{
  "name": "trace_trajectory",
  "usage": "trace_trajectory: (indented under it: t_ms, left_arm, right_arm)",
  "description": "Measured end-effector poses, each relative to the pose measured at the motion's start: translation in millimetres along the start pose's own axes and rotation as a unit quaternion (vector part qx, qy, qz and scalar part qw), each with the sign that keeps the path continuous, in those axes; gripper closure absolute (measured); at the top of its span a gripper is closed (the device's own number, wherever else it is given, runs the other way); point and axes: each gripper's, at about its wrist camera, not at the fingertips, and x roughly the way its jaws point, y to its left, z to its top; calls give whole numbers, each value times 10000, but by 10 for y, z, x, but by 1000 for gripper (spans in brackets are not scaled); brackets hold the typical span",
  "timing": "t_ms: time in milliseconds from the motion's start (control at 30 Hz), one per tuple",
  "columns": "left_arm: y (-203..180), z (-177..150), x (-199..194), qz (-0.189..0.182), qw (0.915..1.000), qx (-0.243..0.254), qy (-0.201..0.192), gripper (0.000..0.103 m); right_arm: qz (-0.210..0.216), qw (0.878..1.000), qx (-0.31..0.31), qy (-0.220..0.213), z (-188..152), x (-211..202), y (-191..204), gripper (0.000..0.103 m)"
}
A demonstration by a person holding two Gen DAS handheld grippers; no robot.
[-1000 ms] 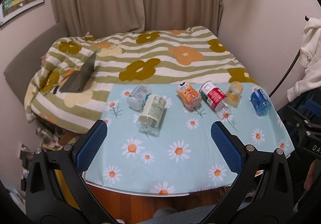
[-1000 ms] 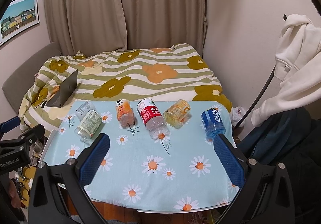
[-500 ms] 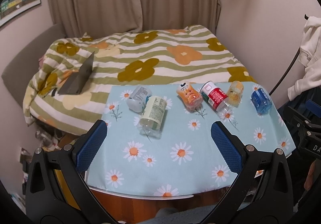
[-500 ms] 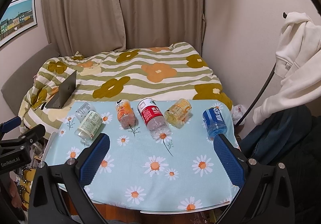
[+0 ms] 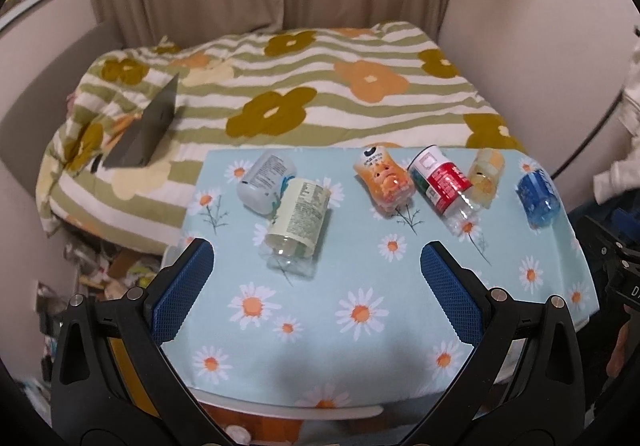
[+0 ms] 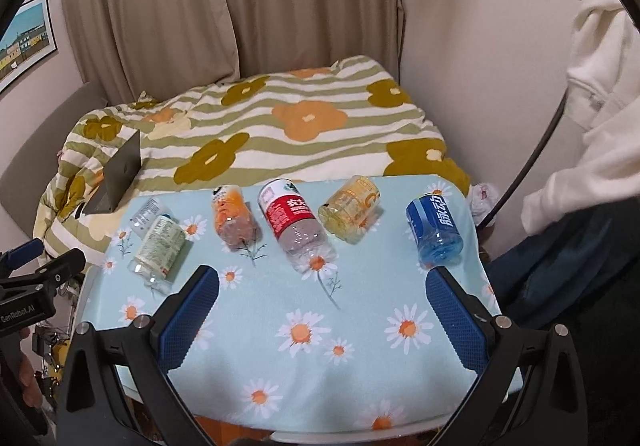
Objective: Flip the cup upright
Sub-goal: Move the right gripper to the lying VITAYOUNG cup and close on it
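Several cut-bottle cups lie on their sides along the far half of a daisy-print table [image 5: 320, 326]: a white-label one [image 5: 266, 182], a green-label one [image 5: 298, 220], an orange one [image 5: 384, 182], a red-label one [image 5: 440, 182], a yellow one [image 5: 486, 176] and a blue one [image 5: 538, 198]. In the right wrist view they show as green [image 6: 160, 248], orange [image 6: 234, 218], red [image 6: 294, 224], yellow [image 6: 352, 208] and blue [image 6: 434, 230]. My left gripper [image 5: 316, 270] is open and empty, just short of the green cup. My right gripper [image 6: 322, 296] is open and empty, short of the red and blue cups.
A bed with a striped flower duvet [image 5: 300, 86] lies behind the table, with an open laptop [image 5: 148, 134] on it. Curtains [image 6: 240, 6] hang behind. A white garment [image 6: 592, 106] hangs at the right. Clutter sits on the floor at the left [image 5: 100, 274].
Both grippers have moved forward toward the table, so the cups look larger and nearer. Jaws stay open. No cup has moved.
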Motion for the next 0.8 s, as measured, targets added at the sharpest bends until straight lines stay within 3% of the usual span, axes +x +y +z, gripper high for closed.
trace_trajectory:
  t_ms: [500, 800]
  left_arm:
    - [-454, 271, 716, 509, 9944, -646, 668, 0]
    - [-534, 295, 1179, 539, 9914, -691, 972, 0]
  right_arm:
    - [776, 9909, 470, 993, 655, 1279, -585, 0]
    - [1104, 9729, 1207, 1635, 736, 2085, -779, 0]
